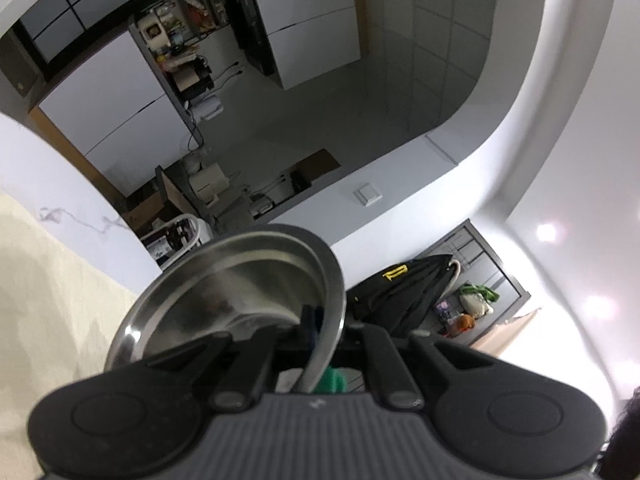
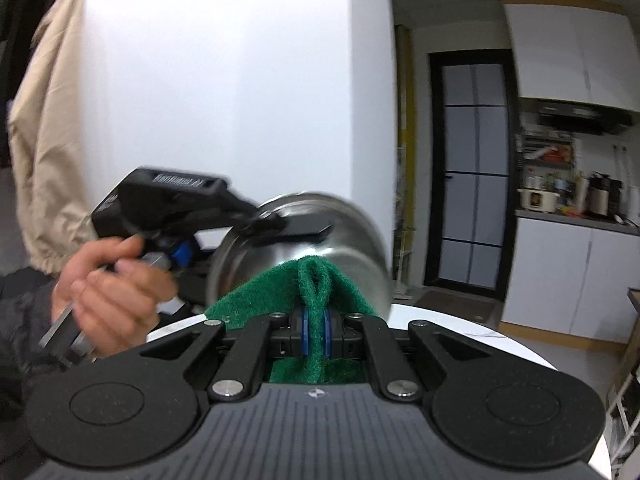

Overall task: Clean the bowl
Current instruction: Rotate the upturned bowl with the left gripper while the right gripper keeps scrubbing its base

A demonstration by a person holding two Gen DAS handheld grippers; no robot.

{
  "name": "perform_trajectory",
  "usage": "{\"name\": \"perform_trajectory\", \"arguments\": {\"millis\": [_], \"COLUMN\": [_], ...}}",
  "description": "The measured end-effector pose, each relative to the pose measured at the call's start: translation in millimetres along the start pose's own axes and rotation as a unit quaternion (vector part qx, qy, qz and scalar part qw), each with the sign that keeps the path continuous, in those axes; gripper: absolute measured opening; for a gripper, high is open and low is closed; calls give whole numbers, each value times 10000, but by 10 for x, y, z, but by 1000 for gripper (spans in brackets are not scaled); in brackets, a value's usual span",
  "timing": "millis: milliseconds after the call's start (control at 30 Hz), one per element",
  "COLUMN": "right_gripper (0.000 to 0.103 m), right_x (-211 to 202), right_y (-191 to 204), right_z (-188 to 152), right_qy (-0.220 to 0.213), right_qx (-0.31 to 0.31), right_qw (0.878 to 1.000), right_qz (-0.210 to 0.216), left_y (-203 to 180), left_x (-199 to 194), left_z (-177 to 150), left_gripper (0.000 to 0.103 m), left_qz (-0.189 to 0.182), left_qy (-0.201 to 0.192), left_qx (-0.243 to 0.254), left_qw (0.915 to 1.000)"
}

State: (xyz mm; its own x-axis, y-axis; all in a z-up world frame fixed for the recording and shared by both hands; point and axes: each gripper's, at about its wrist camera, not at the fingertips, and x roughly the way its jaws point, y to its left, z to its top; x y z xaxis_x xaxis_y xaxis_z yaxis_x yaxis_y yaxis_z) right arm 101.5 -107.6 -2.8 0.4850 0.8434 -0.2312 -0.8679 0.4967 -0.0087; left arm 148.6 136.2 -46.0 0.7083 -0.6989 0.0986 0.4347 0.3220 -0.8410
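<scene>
A shiny steel bowl (image 1: 240, 292) is held up in the air, turned on its side. My left gripper (image 1: 318, 332) is shut on the bowl's rim, one finger inside and one outside. In the right wrist view the same bowl (image 2: 340, 236) shows its outer wall, with the left gripper (image 2: 288, 226) clamped on its rim and a hand (image 2: 112, 292) squeezing the handle. My right gripper (image 2: 316, 330) is shut on a folded green scouring pad (image 2: 296, 288). The pad lies against the bowl's outer wall. A bit of the green pad (image 1: 334, 380) shows below the bowl in the left wrist view.
A round white table (image 2: 460, 328) lies just below the bowl. A beige coat (image 2: 44, 140) hangs at the left beside a white pillar (image 2: 240, 80). A kitchen counter (image 2: 576, 216) with appliances stands far right. A dark jacket (image 1: 400, 292) hangs behind the bowl.
</scene>
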Motion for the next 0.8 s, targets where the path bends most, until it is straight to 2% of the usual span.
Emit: {"name": "perform_trajectory", "arguments": {"millis": [200,400,567,667,800], "right_gripper": [8,8,8,8,8], "right_x": [171,307,263,210,121], "right_y": [26,-88,-184,-254,-332], "right_z": [-46,-92,-95,-82,-50], "right_qy": [428,695,671,565,373], "right_qx": [-155,-9,149,279,542], "right_qw": [9990,9970,9956,9940,9925], "right_qz": [-20,-341,-641,-895,-1027], "left_y": [-54,-86,-92,-96,-82], "left_x": [-1,38,88,119,172], "left_z": [-23,-56,-94,-121,-154], "left_gripper": [6,6,6,6,6], "left_qz": [-84,-169,-224,-232,-140], "left_qy": [4,120,242,323,410], "left_qx": [25,61,67,81,144], "left_qw": [10000,9998,9994,9992,9990]}}
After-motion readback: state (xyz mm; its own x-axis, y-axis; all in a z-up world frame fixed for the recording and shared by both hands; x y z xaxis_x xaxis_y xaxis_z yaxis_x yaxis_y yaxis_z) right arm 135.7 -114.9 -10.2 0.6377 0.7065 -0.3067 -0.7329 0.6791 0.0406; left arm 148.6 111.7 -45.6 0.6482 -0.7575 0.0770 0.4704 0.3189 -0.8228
